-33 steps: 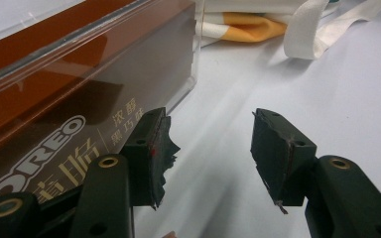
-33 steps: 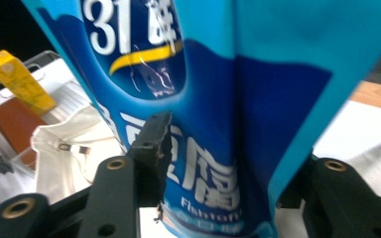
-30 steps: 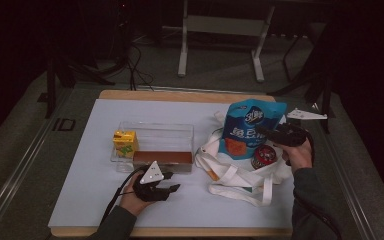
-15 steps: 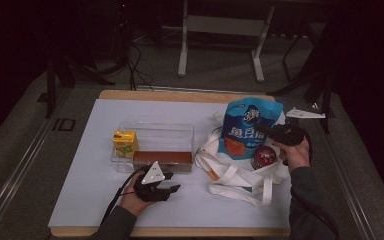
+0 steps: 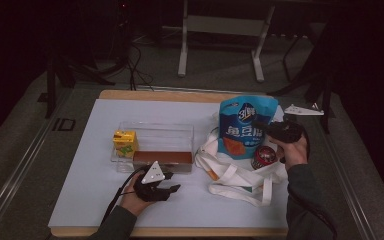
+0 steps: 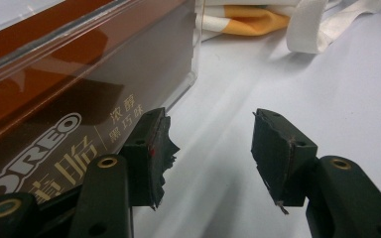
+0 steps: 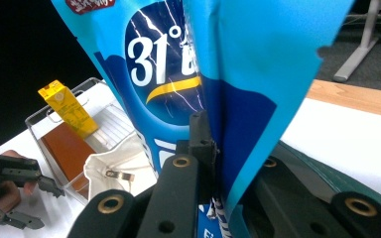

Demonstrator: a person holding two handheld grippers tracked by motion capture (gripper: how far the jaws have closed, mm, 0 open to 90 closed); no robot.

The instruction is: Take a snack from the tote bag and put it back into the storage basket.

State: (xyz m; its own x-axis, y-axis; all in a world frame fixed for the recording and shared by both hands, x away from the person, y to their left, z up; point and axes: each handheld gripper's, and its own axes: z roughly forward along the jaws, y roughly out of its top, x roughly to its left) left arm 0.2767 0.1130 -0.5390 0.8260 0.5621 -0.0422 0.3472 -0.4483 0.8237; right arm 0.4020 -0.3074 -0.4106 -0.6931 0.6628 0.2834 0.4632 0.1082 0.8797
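Observation:
A blue snack bag (image 5: 244, 125) stands upright in the mouth of a white tote bag (image 5: 232, 176). My right gripper (image 5: 275, 131) is at the bag's right edge. In the right gripper view its jaws have just closed and the gripper (image 7: 218, 144) is shut on the blue snack bag's (image 7: 248, 64) side seam. A red can (image 5: 265, 156) lies in the tote under that hand. My left gripper (image 5: 172, 189) rests on the table, open. In the left gripper view, the gripper (image 6: 211, 148) holds nothing, and its left jaw stands beside a brown Oreo box (image 6: 54, 109).
A clear plastic container (image 5: 155, 134) at table centre holds a yellow juice carton (image 5: 124, 142) and the Oreo box (image 5: 162, 158). A tote strap (image 6: 307, 25) lies ahead of the left gripper. The white table top (image 5: 95, 190) has free room at front left. Dark floor and stands lie beyond.
The right gripper has edged left onto the blue bag's side edge and closed on it. The left hand and gripper have stayed put.

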